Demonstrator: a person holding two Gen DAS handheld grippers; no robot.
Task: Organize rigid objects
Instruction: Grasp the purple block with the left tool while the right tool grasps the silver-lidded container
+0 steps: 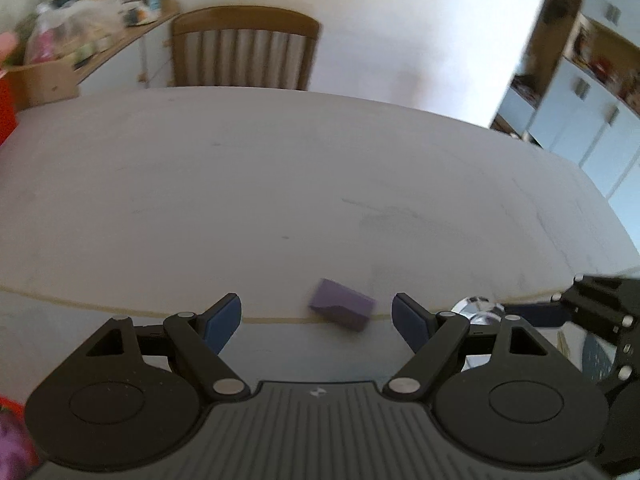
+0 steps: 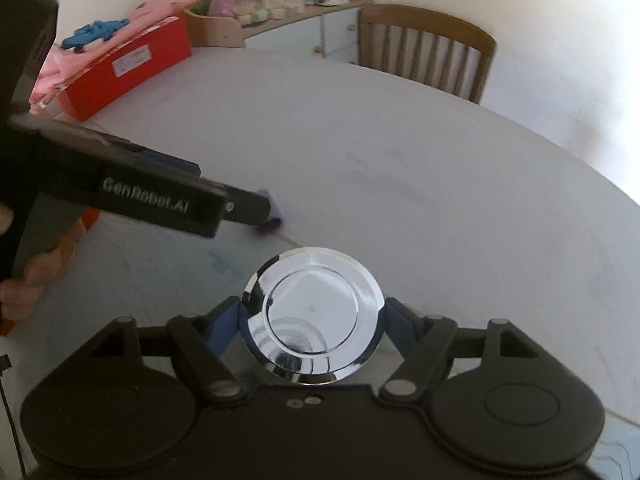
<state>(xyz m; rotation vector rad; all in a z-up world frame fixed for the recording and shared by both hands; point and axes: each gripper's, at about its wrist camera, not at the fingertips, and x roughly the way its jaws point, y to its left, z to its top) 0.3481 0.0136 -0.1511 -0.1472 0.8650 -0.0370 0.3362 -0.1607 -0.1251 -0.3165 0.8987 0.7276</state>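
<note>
1. The white surface point(image 1: 280, 168) fills most of both views; it is bare across the middle, with a thin seam line running across it near the hand-held grippers.
2. A wooden chair point(image 1: 244, 48) with a slatted back stands at the far edge of the surface, against a pale wall.
3. A cluttered shelf point(image 2: 280, 4) runs along the wall beside the chair, loaded with bags and bottles too blurred to name.
4. A red box point(image 2: 132, 68) lies at the far left corner of the surface in the right wrist view, with pink cloth point(image 2: 160, 4) and a blue item on top.
5. The left hand-held gripper point(image 1: 316, 316) points down at the surface with its jaws wide apart; its blue pads point(image 1: 222, 322) touch nothing. In the right wrist view a person's hand point(image 2: 36, 272) is wrapped round its handle.
6. The right hand-held gripper point(image 2: 312, 320) is closed on a shiny chrome disc point(image 2: 314, 312), one blue pad pressed against each side of its rim.
7. The chrome disc is round and mirror-like, with a raised inner ring, and sits between the fingers just above the surface, near the seam line.
8. A small purple block point(image 1: 342, 304) lies on the surface right at the seam, ahead of the left hand-held gripper and between the lines of its fingers, but apart from both pads. In the right wrist view, it is mostly hidden behind that gripper's fingertip.
</note>
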